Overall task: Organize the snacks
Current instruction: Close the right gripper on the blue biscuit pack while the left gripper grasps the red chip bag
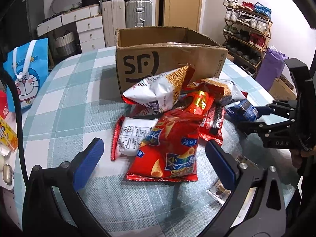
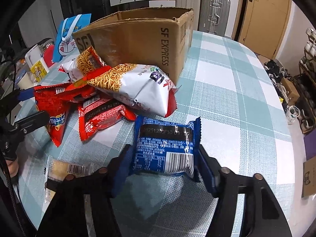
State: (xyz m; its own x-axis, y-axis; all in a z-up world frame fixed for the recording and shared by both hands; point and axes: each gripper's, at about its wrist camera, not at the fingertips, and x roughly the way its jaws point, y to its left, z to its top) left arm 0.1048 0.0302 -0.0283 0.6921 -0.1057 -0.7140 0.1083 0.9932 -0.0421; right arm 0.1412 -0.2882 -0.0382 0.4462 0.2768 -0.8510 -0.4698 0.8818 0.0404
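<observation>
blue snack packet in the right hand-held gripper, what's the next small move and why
Probably lift the blue foil snack packet and carry it toward the open brown cardboard box. The right hand-held gripper has its pads against both sides of the packet, which sits apart from the pile, and the box stands just behind with its top open.

A table [image 1: 65, 106] under a teal-and-white checked cloth fills the foreground. Behind it stand white drawers [image 1: 88, 33], suitcases [image 1: 138, 12] and a wooden door [image 1: 183, 2] against a pale wall. A shoe rack [image 1: 246, 33] lines the right side.
</observation>
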